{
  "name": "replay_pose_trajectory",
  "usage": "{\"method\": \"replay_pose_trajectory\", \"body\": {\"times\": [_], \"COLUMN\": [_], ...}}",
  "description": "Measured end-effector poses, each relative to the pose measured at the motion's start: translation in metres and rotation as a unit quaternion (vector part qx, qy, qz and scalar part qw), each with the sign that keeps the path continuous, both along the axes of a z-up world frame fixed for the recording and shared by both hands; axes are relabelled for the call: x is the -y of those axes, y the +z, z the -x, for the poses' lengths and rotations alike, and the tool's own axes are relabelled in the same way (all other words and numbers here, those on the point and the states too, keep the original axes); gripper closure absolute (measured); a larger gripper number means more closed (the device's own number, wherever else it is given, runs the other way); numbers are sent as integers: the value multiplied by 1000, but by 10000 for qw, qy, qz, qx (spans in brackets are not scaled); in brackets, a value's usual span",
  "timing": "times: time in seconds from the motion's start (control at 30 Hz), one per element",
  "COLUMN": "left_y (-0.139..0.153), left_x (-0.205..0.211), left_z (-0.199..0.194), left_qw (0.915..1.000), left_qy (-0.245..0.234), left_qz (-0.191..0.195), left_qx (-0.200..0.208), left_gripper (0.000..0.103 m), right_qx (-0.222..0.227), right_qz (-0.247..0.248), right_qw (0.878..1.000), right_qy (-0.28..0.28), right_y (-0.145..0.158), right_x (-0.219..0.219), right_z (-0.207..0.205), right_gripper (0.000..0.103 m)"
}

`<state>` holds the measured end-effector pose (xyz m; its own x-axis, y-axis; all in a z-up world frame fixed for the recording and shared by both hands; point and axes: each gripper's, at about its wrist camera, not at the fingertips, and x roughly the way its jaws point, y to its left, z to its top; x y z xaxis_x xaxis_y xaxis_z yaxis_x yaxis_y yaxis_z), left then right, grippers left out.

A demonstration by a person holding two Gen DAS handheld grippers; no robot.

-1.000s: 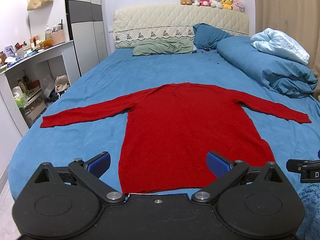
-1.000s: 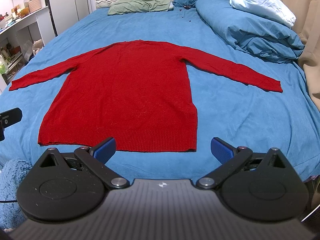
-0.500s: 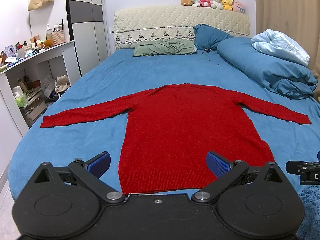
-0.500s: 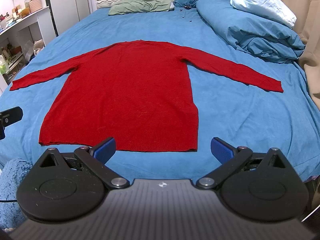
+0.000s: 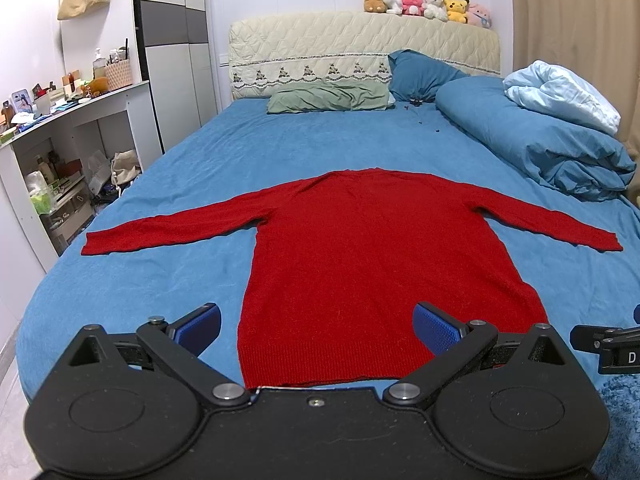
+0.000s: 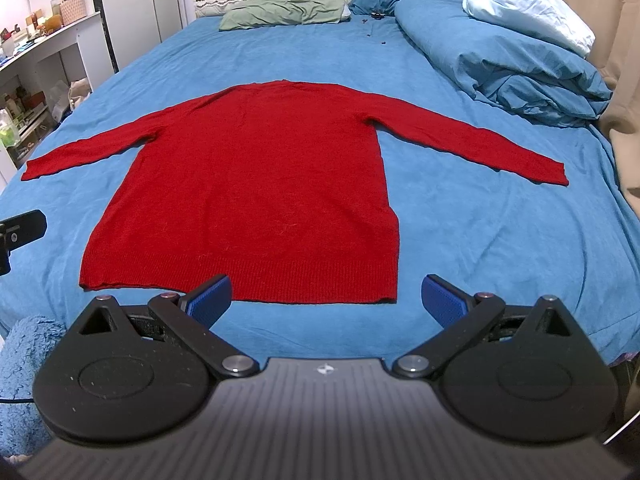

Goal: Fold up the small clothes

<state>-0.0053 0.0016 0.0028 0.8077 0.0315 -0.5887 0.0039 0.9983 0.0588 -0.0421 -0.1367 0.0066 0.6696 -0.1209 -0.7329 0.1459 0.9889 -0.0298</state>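
The red sweater (image 5: 372, 264) lies flat on the blue bed (image 5: 200, 168), filling the middle of the frame. Its bottom edge is just above the left gripper (image 5: 316, 326) and right gripper (image 6: 326, 294), both wide apart and empty.

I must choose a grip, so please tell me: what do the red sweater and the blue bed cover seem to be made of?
The red sweater looks like a soft, matte, slightly fuzzy knit, probably wool or acrylic: its hem is ribbed and fine stray fibres show on the surface. The blue bed cover looks like a matte, plush or brushed fabric with a faint nap; the exact fibre cannot be told.
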Motion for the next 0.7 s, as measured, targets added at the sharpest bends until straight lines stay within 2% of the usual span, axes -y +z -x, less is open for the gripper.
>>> {"method": "replay_pose_trajectory", "body": {"times": [0.7], "left_y": [2], "left_x": [-2], "left_z": [1], "left_qw": [9999], "left_qy": [109], "left_qz": [-33], "left_qx": [96], "left_gripper": [0], "right_qx": [41], "right_qz": [-29], "right_qw": [10000], "right_qy": [57], "right_y": [1], "right_x": [2], "right_z": [1], "right_gripper": [0]}}
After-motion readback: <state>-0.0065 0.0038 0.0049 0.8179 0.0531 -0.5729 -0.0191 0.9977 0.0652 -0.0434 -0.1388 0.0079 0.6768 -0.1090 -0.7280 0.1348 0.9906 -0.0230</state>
